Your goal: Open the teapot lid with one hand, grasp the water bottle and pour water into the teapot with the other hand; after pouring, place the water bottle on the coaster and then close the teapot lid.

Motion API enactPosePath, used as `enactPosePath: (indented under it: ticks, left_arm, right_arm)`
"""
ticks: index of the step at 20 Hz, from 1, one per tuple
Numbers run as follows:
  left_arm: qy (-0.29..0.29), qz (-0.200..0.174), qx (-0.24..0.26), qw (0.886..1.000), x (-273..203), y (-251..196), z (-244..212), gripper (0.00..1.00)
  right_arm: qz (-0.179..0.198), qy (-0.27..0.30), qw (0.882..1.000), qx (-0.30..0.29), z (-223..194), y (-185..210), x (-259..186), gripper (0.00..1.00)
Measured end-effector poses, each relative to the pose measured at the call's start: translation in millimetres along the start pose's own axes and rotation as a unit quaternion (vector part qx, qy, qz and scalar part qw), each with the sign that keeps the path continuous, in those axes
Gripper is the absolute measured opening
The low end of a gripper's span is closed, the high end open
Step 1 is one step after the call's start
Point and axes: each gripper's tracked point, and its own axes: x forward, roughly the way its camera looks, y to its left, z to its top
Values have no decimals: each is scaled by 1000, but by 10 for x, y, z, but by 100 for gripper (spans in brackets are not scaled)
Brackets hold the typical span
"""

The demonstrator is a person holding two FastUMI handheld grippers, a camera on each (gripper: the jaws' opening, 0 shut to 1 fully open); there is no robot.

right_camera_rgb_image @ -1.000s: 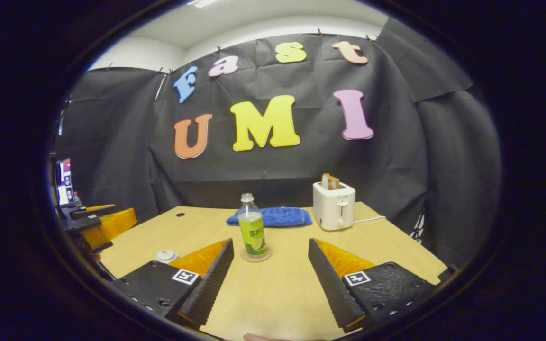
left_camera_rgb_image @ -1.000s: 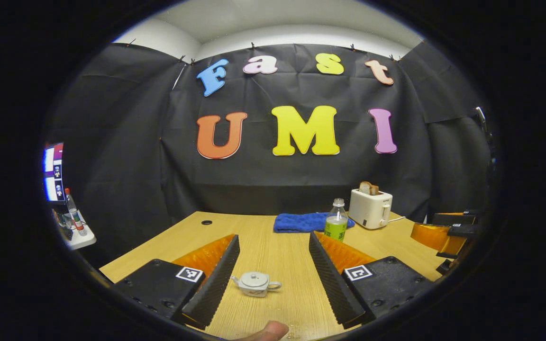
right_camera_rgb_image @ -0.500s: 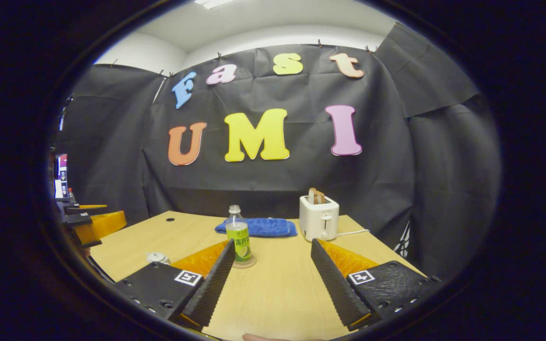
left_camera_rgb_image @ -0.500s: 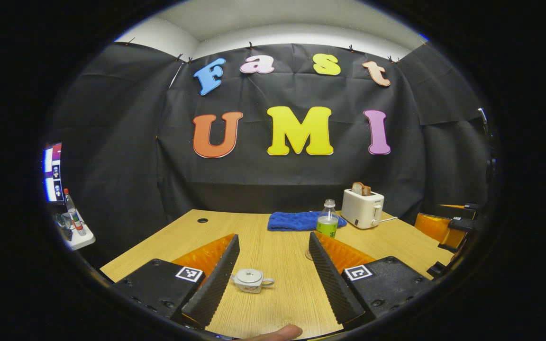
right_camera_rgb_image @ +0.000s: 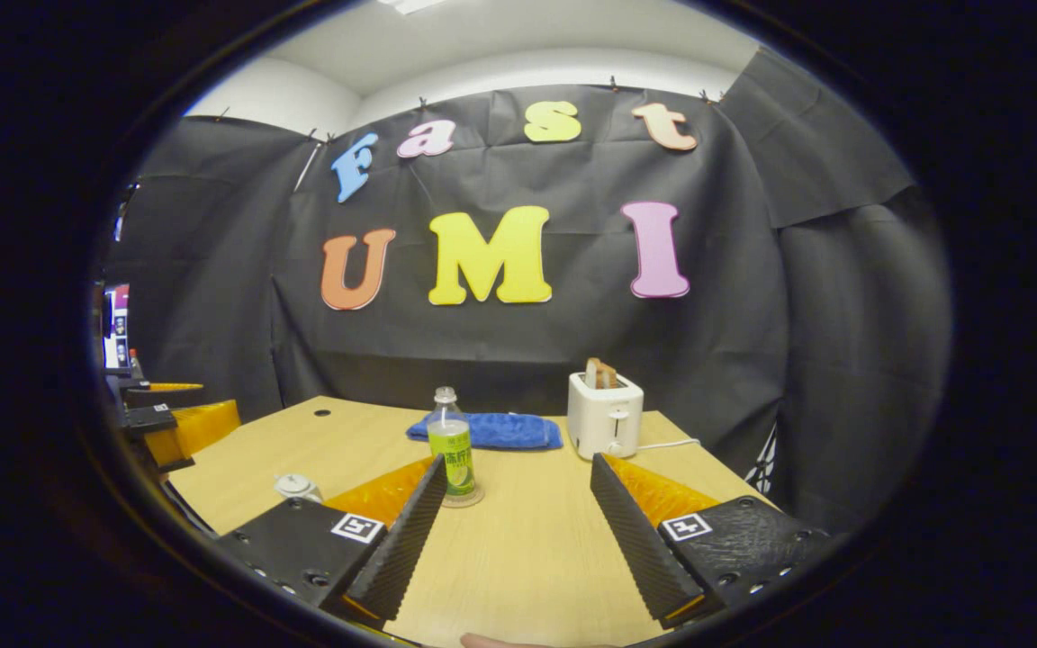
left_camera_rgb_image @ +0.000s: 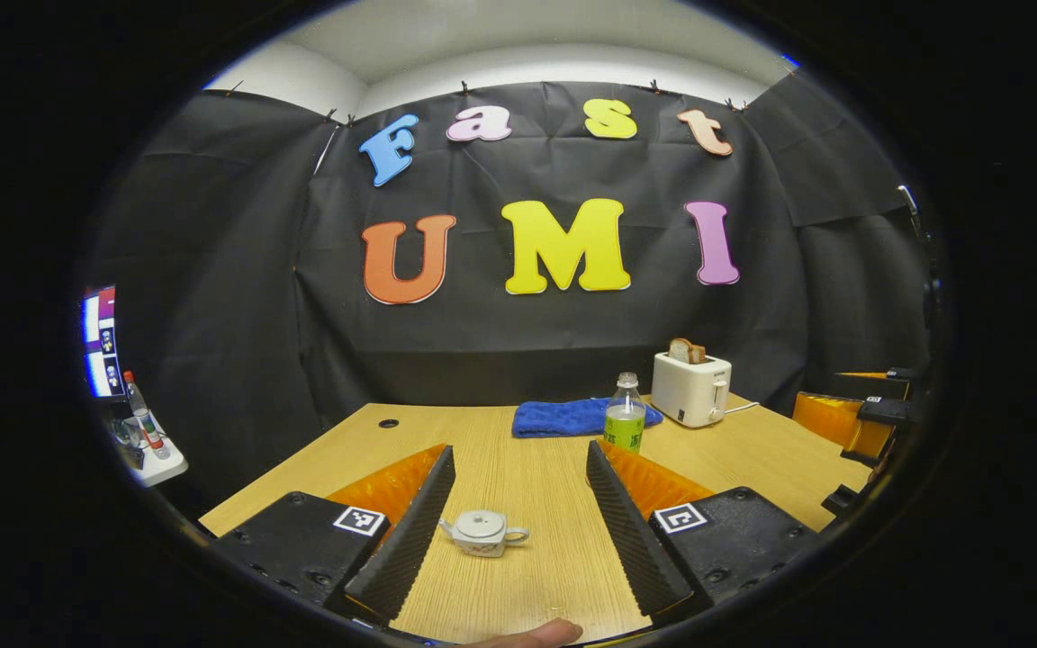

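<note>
On the far left of the left gripper view I see a screen [left_camera_rgb_image: 101, 342] and a small white shelf [left_camera_rgb_image: 157, 463] off the wooden surface [left_camera_rgb_image: 527, 481]. Moving right, my left tool [left_camera_rgb_image: 518, 526] hangs low over the surface with its two fingers spread wide and nothing between them pressing on either. The teapot [left_camera_rgb_image: 484, 533] sits on the surface just beside the left finger, lid on, spout to the left and handle to the right. Farther back lies a blue cloth [left_camera_rgb_image: 572, 418], then the water bottle [left_camera_rgb_image: 625, 426] standing upright, then a white toaster [left_camera_rgb_image: 690, 389] with bread in it. At the right edge I see the right tool from afar.

Over in the right gripper view, the left tool shows at the left edge, and the teapot [right_camera_rgb_image: 297, 487] peeks out behind my right tool's left finger. My right tool [right_camera_rgb_image: 514, 526] is likewise spread apart and empty. The water bottle [right_camera_rgb_image: 453, 447] stands on its coaster [right_camera_rgb_image: 467, 499], just past the left fingertip. Behind it lie the cloth [right_camera_rgb_image: 491, 429] and, to the right, the toaster [right_camera_rgb_image: 604, 416].
</note>
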Motion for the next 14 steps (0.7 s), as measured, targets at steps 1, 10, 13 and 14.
enactPosePath:
  ticks: [1, 10, 13, 14]
  left_arm:
    - [0, 0, 1, 1000, 6, -9, -6, 93]
    - [-9, 7, 8, 1000, 9, 35, 3, 93]
    - [-11, 7, 7, 1000, 26, -5, -14, 93]
    - [-9, 7, 8, 1000, 38, -12, -25, 93]
  right_arm:
    - [-1, 1, 1000, 0, -10, -21, 6, 96]
    - [-15, 0, 1000, -11, 3, -121, 28, 96]
    - [-9, 7, 1000, -11, -43, -88, 26, 96]
    - [-9, 6, 1000, -13, -34, -89, 20, 96]
